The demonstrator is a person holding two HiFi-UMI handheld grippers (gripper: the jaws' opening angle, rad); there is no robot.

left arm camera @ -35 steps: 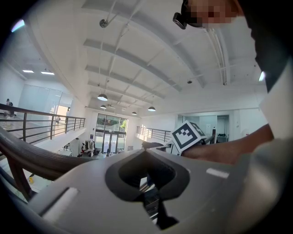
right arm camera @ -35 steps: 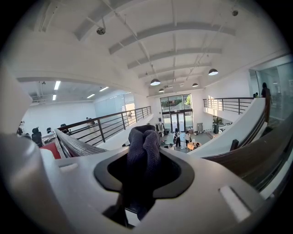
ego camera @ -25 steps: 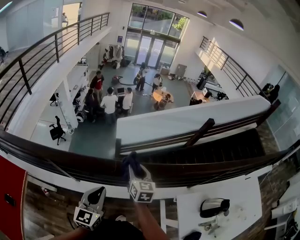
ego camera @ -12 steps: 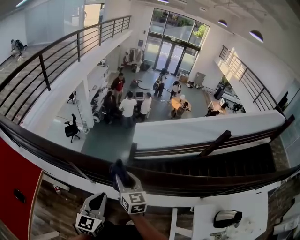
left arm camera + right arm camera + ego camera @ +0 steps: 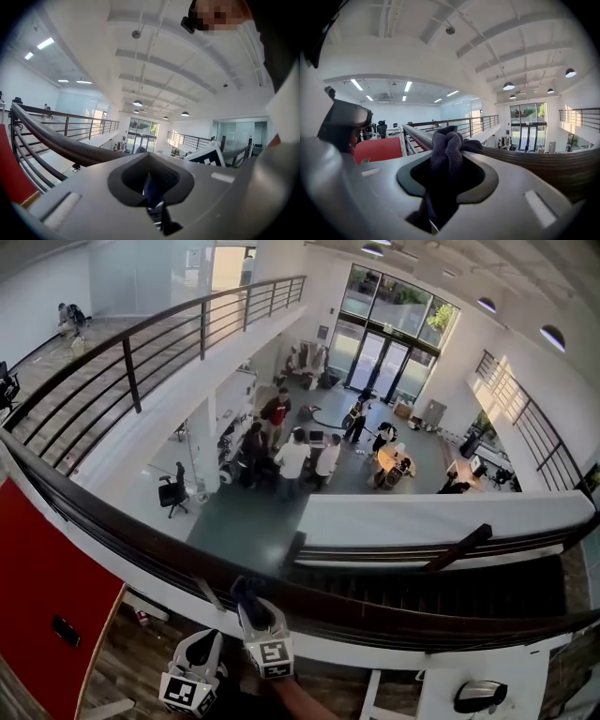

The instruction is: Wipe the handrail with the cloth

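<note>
Two tools in play here. The right tool [image 5: 249,604], low in the middle of the frame, was clamped on one dark, bunched-up cloth [image 5: 446,147]. That cloth was pressed right on top of the dark curved handrail [image 5: 122,538]. The left tool [image 5: 203,641] hung just beside it, a bit lower and to the left, jaws together with nothing in them. Each tool carried one marker cube, so two cubes total. Past the rail, one group of people [image 5: 291,451] stood on the floor below, with one black office chair [image 5: 172,493] near them. One red panel [image 5: 47,615] filled the lower left corner.
</note>
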